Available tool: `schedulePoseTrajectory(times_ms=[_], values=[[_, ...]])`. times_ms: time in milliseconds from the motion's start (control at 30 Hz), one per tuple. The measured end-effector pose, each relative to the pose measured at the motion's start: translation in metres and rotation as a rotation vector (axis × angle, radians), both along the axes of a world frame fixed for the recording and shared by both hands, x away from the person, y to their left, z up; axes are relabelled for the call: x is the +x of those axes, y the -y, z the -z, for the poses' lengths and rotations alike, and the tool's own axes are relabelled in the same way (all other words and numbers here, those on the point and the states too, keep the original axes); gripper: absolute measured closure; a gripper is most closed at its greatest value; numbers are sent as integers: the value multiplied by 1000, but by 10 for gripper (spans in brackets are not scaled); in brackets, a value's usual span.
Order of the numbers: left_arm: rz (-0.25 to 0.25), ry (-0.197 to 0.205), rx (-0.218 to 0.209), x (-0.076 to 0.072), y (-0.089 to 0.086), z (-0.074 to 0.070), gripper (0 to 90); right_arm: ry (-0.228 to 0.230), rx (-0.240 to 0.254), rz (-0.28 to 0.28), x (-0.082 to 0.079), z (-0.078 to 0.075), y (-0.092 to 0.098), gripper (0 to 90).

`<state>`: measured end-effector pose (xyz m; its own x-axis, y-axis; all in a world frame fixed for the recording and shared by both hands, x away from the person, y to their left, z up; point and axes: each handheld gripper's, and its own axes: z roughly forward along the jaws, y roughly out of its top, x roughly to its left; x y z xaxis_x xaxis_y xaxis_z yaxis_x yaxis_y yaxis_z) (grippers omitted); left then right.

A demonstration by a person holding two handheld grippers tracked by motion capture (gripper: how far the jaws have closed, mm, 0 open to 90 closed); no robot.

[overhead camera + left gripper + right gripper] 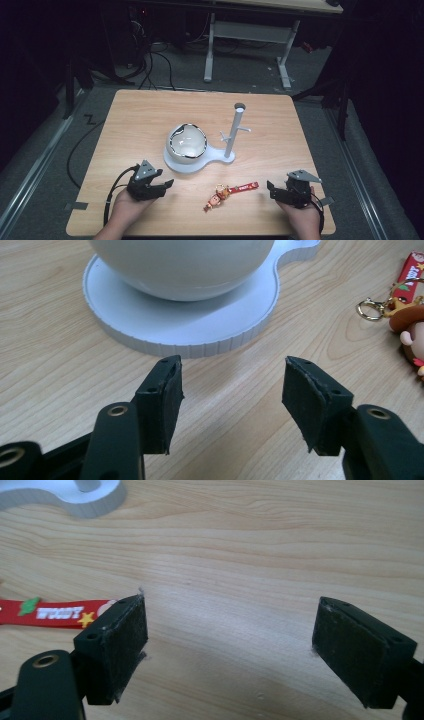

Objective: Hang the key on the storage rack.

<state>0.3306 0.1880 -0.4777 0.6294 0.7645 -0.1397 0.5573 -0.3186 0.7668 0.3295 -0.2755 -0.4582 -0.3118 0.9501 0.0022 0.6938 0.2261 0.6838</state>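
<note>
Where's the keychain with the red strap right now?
In the high view, the cartoon-figure keychain with the red strap lies flat on the wooden table near its front edge, between the two grippers, just in front of the white stand's round base.

Bright light on the table [150,115], dark surroundings; gripper views soft at near range.

The red strap [55,613] lying on the table carries the word "WOODY" in white letters, with a yellow star at one end of the word and a small green shape at the other. No other writing is legible.
</note>
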Motion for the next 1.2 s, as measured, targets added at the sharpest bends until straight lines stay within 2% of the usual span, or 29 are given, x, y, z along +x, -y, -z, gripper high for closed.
schedulePoseTrajectory(times_ms=[33,67,100,233,467,600,633,667,700,800,833,1000,1033,1133,1167,1200], values=[[5,1,4,0,1,0,416,-8,20,-6,0,0,2,148],[5,1,4,0,1,0,417,-8,20,-6,0,0,2,148],[6,-2,4,1,2,1,418,-21,58,-30,-1,0,3,149],[6,-2,6,1,1,1,419,-25,66,-38,-2,-1,2,149],[3,-3,9,-1,-2,1,419,-28,56,-108,-4,-4,-11,153],[-2,-1,7,-2,-4,0,420,-44,62,-149,-4,-4,-18,174],[-2,6,2,-3,-5,-1,420,-46,61,-188,-5,-5,-22,217],[-2,6,2,-3,-5,-1,420,-46,61,-188,-5,-5,-22,217],[0,3,11,-2,-6,0,420,-49,38,-220,-3,-4,-30,230],[-7,-4,10,-1,-7,1,421,-52,16,-250,-1,-3,-36,259],[-6,-5,14,-2,-8,1,421,-65,7,-288,3,-1,-45,264],[-6,-5,18,-4,-8,1,421,-109,-6,-333,16,5,-59,216],[-6,-6,17,-5,-9,1,422,-124,-24,-359,21,7,-62,190],[-6,-5,14,-7,-9,1,423,-134,-23,-366,25,9,-62,180],[-4,-2,14,-7,-9,0,422,-160,-15,-381,27,13,-61,177],[-4,-2,14,-7,-9,0,422,-160,-15,-381,27,13,-61,177]])
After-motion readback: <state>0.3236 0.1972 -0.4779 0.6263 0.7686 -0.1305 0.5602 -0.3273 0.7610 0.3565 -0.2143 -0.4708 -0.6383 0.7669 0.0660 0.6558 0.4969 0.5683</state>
